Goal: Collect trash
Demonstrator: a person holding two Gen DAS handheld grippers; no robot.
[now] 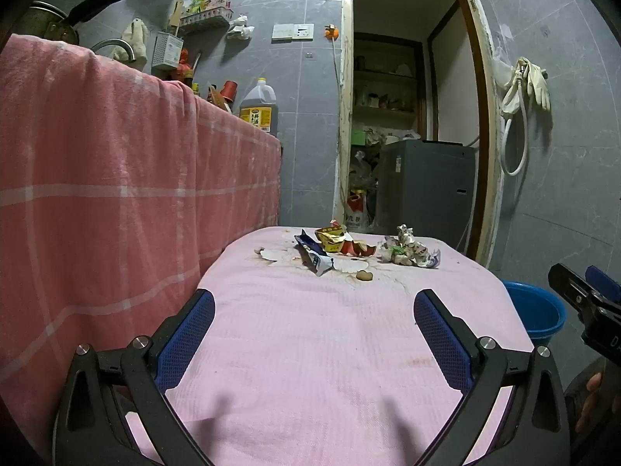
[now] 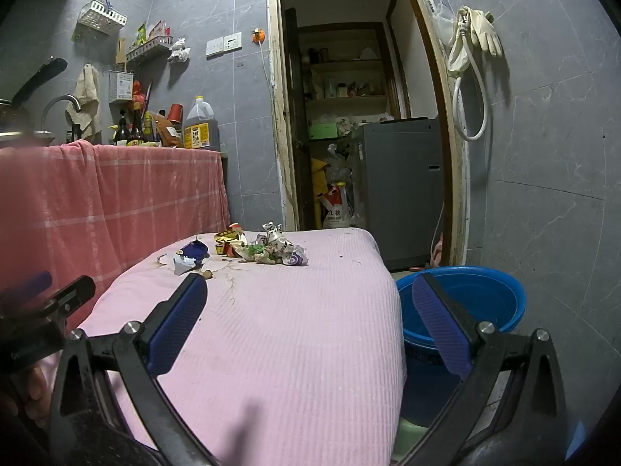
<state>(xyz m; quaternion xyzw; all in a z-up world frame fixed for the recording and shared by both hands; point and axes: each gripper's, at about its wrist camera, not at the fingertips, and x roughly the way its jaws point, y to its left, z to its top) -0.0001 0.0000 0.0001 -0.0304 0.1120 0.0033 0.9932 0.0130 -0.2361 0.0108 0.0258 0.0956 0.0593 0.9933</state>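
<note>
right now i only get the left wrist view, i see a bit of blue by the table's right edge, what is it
Observer: A blue basin, round and open-topped, standing on the floor right beside the pink-covered table.
Operator: anything in it
Observer: The part of its inside that shows in the right wrist view looks bare; the bottom is hidden by the near rim.
Operator: is my right gripper holding anything
Observer: No. The right gripper is open and empty, one finger in front of the basin, the other over the table.
Operator: what's left of the oil jug
Observer: Dark sauce bottles in a row on the counter, beside a curved tap.
</note>
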